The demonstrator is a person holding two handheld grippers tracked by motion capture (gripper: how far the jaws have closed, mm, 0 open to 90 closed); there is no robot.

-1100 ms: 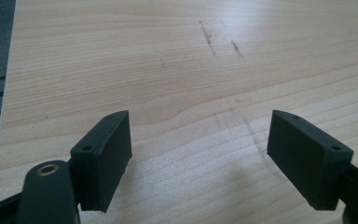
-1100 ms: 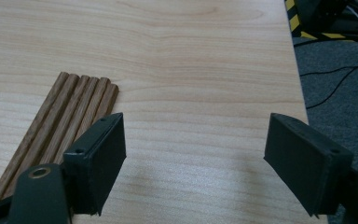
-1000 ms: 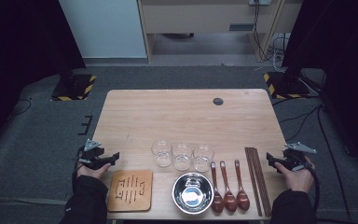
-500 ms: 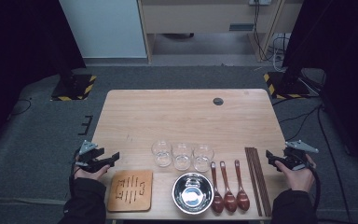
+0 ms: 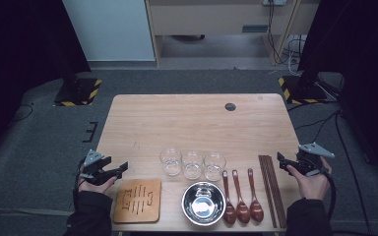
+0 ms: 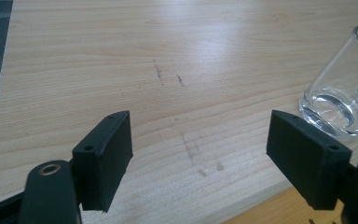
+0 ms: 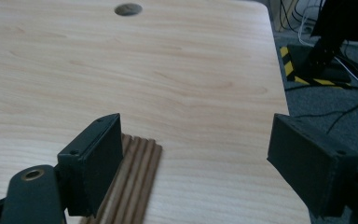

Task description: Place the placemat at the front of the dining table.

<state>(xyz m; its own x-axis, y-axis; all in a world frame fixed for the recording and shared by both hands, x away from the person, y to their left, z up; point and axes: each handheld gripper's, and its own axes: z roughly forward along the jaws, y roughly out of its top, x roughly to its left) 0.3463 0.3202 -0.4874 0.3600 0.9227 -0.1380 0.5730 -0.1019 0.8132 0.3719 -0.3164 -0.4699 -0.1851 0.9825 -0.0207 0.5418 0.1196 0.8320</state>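
At the far left of the high view we see our left gripper held off the table's near-left corner, its jaws pointing right toward the table's middle. In the left gripper view they stand wide apart with bare wood between them, gripping nothing.

Just right of that gripper a square wooden coaster lies flat at the near edge. Further right three clear glasses stand upright in a row running left to right, close side by side; the nearest one shows at the right edge of the left gripper view, well ahead of the jaws. In front of the glasses sits a steel bowl, and beside it three dark wooden spoons lie parallel, bowls toward us and handles pointing away.

Next comes the bundle of brown chopsticks, near the table's right edge. Its long axis runs from the near edge away from us, the sticks lying tight together and flat. In the right gripper view the far ends of the chopsticks lie just beside the left jaw, partly hidden behind it.

Our right gripper hangs just right of the chopsticks, pointing left, jaws wide and empty. Nothing stands between it and the sticks. A small round hole marks the far side of the table.
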